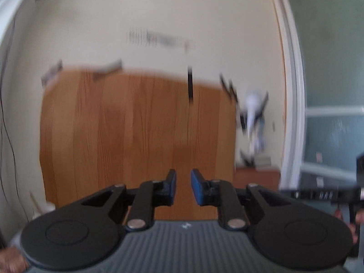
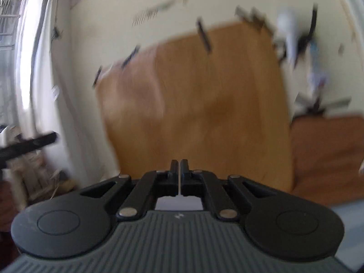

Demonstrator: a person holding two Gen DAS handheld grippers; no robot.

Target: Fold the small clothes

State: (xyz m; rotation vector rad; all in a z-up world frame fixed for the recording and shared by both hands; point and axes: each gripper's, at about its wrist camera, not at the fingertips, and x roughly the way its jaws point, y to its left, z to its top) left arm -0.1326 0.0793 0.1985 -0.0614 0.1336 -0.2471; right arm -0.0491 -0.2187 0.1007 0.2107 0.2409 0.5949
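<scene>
No clothes show clearly in either view; both views are blurred by motion. My left gripper (image 1: 183,183) is open with a gap between its blue pads, empty, and points at an upright wooden board (image 1: 136,136). My right gripper (image 2: 179,170) is shut, its jaws nearly touching; a thin pale strip shows in the slit and a pale patch (image 2: 178,203) lies just behind the jaws. I cannot tell whether that is cloth. It points at the same wooden board (image 2: 198,109).
A cream wall (image 1: 159,11) stands behind the board. A white door frame and glass panel (image 1: 329,68) are at the right. A brown surface (image 2: 327,157) lies low at the right. A pale curtain (image 2: 34,68) hangs at the left. The other gripper's black body (image 1: 318,194) shows at the right edge.
</scene>
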